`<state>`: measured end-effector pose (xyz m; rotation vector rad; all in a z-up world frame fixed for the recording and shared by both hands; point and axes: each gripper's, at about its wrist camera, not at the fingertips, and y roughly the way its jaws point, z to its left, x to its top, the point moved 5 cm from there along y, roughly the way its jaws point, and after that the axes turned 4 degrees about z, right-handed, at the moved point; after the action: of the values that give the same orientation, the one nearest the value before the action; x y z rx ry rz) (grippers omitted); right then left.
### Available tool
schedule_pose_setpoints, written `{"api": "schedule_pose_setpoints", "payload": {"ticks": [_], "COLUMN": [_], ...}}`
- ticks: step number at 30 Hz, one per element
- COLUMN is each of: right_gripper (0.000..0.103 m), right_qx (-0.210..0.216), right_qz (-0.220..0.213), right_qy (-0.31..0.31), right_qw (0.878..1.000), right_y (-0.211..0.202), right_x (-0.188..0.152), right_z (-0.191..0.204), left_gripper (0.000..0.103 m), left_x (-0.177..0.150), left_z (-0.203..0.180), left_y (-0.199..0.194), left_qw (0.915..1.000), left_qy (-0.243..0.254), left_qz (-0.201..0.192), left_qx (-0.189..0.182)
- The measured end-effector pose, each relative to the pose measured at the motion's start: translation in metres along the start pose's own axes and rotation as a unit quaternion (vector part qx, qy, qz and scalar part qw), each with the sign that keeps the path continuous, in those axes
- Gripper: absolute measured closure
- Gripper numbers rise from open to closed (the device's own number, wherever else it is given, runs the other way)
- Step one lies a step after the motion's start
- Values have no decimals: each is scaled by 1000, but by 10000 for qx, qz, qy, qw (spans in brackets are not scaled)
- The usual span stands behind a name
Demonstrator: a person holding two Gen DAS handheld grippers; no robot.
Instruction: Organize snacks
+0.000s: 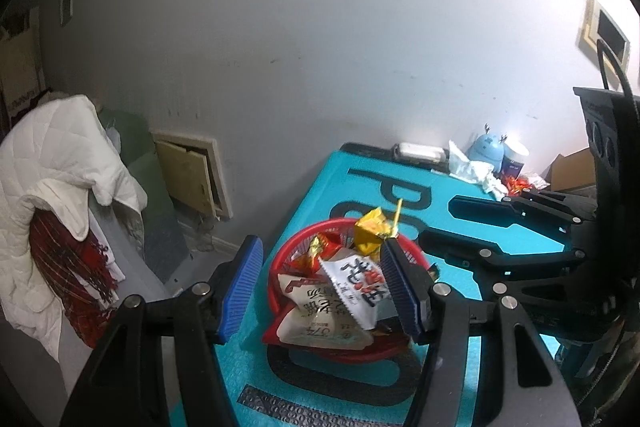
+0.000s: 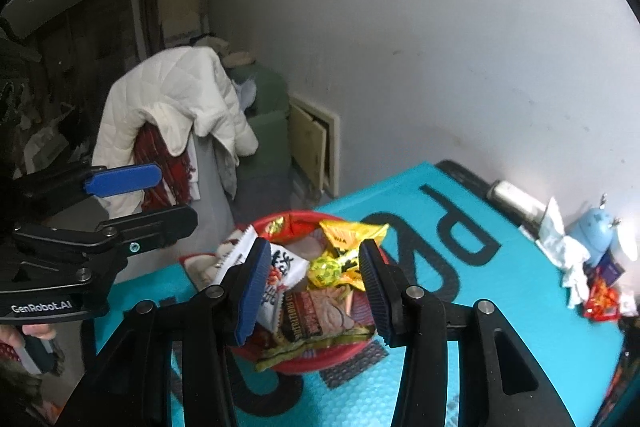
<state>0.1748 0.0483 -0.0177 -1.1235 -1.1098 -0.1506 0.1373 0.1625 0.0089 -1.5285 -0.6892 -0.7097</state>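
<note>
A red basket full of snack packets stands on the turquoise table mat. It holds a white packet with black characters, a yellow packet and a lollipop. It also shows in the right wrist view with a brown packet. My left gripper is open and empty above the basket. My right gripper is open and empty above the basket too, and shows in the left wrist view at the right.
At the table's far end lie crumpled tissue, a blue toy, red wrappers and a white case. A chair with a white jacket stands left of the table. The wall is close behind.
</note>
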Motion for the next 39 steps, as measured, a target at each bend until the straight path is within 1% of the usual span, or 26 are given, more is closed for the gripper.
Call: {"api": "schedule_pose_setpoints", "payload": {"ticks": [8,11,12,13,14,15,17,18,21,23,27,31,39], "right_gripper": [57,45,44,44,41,36,30,25,18,15,11,11,11], "right_qx": [-193,-288,-332,-389,-452,-496,-602,-655,-860,-890,-923,-880,-727], "right_qz": [-483,-705,-753,-787,-812,-833,-931,-976,-1095,-1159,-1236,-1242,-1039], "right_qy": [-15,-31,-25,-14,9,29,59,54,75,107,156,214,329], "right_qw": [9986,9971,9966,9961,9957,9953,9938,9931,9902,9892,9879,9881,9914], "right_y": [-60,-84,-90,-97,-104,-107,-122,-128,-145,-155,-170,-180,-178], "right_x": [7,8,7,7,6,6,3,1,-6,-12,-27,-44,-81], "right_z": [8,12,13,14,14,14,16,17,20,20,25,30,33], "left_gripper": [43,43,40,34,22,17,16,16,16,16,16,16,16], "left_x": [14,16,16,16,15,14,12,11,5,0,-11,-28,-62], "left_z": [-13,-18,-20,-21,-22,-23,-25,-26,-31,-35,-42,-51,-66], "left_y": [-46,-59,-62,-66,-70,-75,-86,-90,-102,-109,-121,-131,-139], "left_qw": [9990,9986,9986,9985,9984,9980,9970,9969,9971,9969,9972,9975,9981], "left_qy": [81,95,83,62,35,13,10,19,46,53,17,-42,-221], "left_qz": [-435,-488,-498,-506,-535,-591,-726,-743,-725,-735,-711,-680,-552], "left_qx": [114,172,178,186,202,222,260,259,225,261,221,159,127]}}
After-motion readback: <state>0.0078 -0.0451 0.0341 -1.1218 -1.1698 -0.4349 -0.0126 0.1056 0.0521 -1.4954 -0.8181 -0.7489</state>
